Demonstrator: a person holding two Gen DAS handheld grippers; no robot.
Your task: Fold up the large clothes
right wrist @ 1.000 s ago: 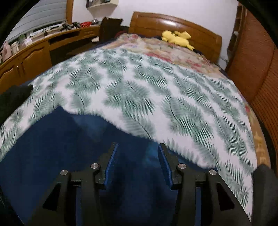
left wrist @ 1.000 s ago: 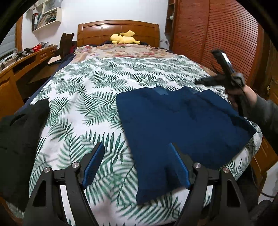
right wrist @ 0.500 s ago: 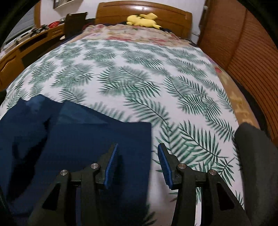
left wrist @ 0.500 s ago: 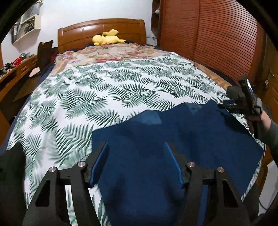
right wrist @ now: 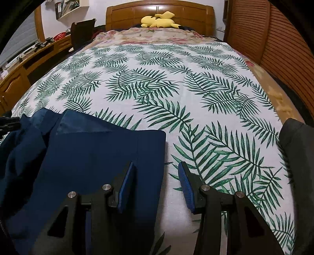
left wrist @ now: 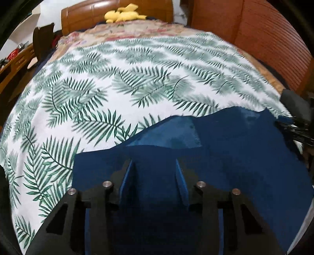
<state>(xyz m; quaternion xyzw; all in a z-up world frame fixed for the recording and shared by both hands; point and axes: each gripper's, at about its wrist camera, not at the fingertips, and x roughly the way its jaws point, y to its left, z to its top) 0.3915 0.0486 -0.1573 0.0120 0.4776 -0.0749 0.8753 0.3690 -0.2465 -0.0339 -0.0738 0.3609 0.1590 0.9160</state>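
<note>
Two tongs hover over the navy garment [left wrist: 235,166] on the bed [right wrist: 176,88]: left tongs [left wrist: 155,176] closing over cloth to pinch it, right tongs [right wrist: 157,180] half-open, empty, straddling its edge.

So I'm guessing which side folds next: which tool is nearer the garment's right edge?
Right. The right tool straddles the garment edge; the left tool sits over its middle, closing.

A wide bed [right wrist: 196,102] with a wooden headboard [right wrist: 157,11] at the far end carries a white cover printed with green palm leaves. A dark blue garment [right wrist: 94,157] lies flat on its near left part, a floral blanket [right wrist: 157,36] spreads across the far end, and a yellow plush toy [right wrist: 159,20] rests against the headboard. A dark cloth [right wrist: 298,149] sits at the near right edge.
</note>
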